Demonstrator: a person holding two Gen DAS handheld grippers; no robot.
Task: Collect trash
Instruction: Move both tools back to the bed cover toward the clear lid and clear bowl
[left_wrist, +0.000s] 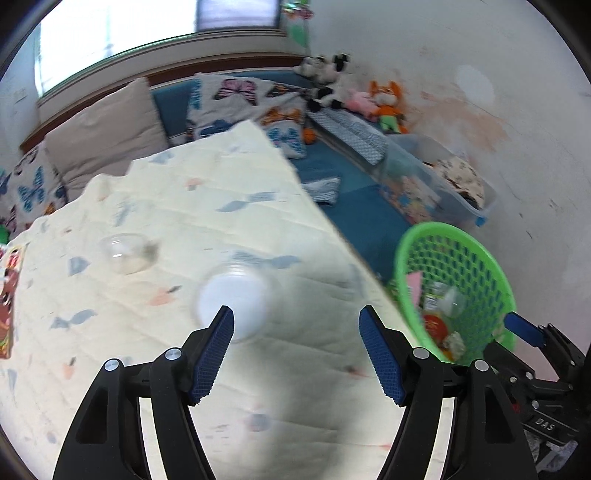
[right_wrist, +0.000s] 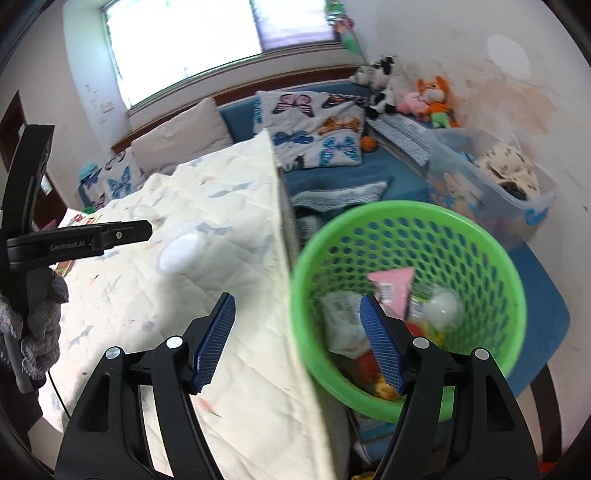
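Observation:
A white-bottomed clear plastic cup (left_wrist: 234, 302) lies blurred on the cream quilted cloth (left_wrist: 184, 192), just beyond the left fingertip of my left gripper (left_wrist: 296, 321). That gripper is open with nothing between its pads. A second clear cup (left_wrist: 127, 253) sits farther left. The green mesh basket (left_wrist: 472, 266) stands off the cloth's right edge, holding trash. My right gripper (right_wrist: 297, 306) is open and empty, straddling the cloth's edge and the basket's rim (right_wrist: 369, 210). Inside lie a pink carton (right_wrist: 393, 291), a white wrapper (right_wrist: 343, 317) and a clear cup (right_wrist: 443, 306). The white cup (right_wrist: 183, 253) shows here too.
A printed packet (left_wrist: 7, 295) lies at the cloth's left edge. Behind are a blue couch (left_wrist: 354, 206) with butterfly pillows (left_wrist: 236, 96), plush toys (left_wrist: 388, 101) and a clear storage bin (left_wrist: 443, 184). A gloved hand (right_wrist: 40, 325) holds the left gripper's handle.

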